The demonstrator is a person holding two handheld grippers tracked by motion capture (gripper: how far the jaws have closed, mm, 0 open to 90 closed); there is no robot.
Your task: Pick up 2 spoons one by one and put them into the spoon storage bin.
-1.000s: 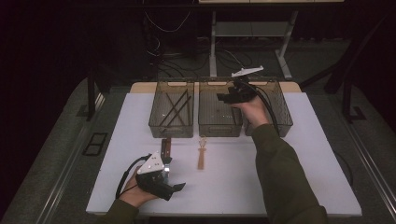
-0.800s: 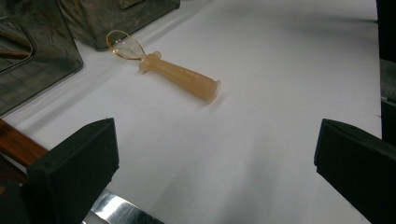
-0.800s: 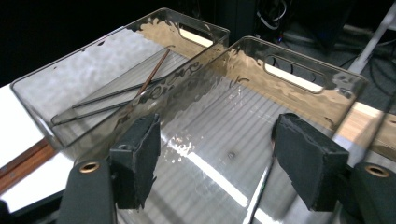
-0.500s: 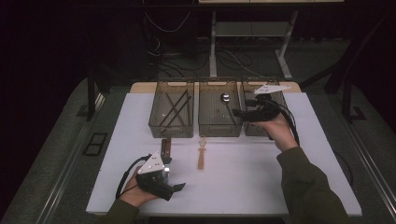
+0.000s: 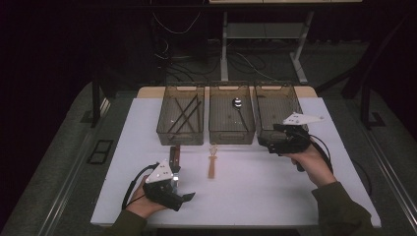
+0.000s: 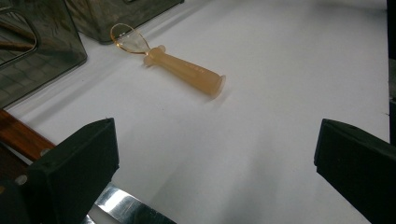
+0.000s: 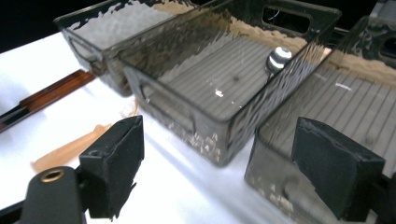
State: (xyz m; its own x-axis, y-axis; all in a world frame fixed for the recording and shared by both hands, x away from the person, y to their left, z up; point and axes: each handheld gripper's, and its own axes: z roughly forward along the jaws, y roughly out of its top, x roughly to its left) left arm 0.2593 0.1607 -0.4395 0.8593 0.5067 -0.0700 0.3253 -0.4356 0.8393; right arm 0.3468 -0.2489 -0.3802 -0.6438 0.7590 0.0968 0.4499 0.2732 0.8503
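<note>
Black jaws of the left gripper [image 5: 183,197] stand wide apart with nothing between them, low over the near part of the white table [image 5: 275,196], held in the person's left hand at the near left. Just beyond it lies a knife [image 5: 174,155] with a brown wooden handle, its shiny blade passing under the jaws in the left gripper view. A little to the right lies a translucent orange spoon [image 5: 212,162] (its small clear bowl points toward the bins), flat on the table and well apart from both grippers.

Farther on, at the right, the right gripper [image 5: 271,142] hangs by the near wall of the right bin [image 5: 275,105]; its jaws have just been opening and stand wide, with nothing gripped between them. Its own view looks along the jaws at the bin corners.

Three smoky clear bins stand side by side along the far edge. The left bin [image 5: 180,115] holds dark chopsticks lying crossed. The middle bin [image 5: 231,115] holds a metal spoon [image 5: 238,105], its bowl toward the far wall.
</note>
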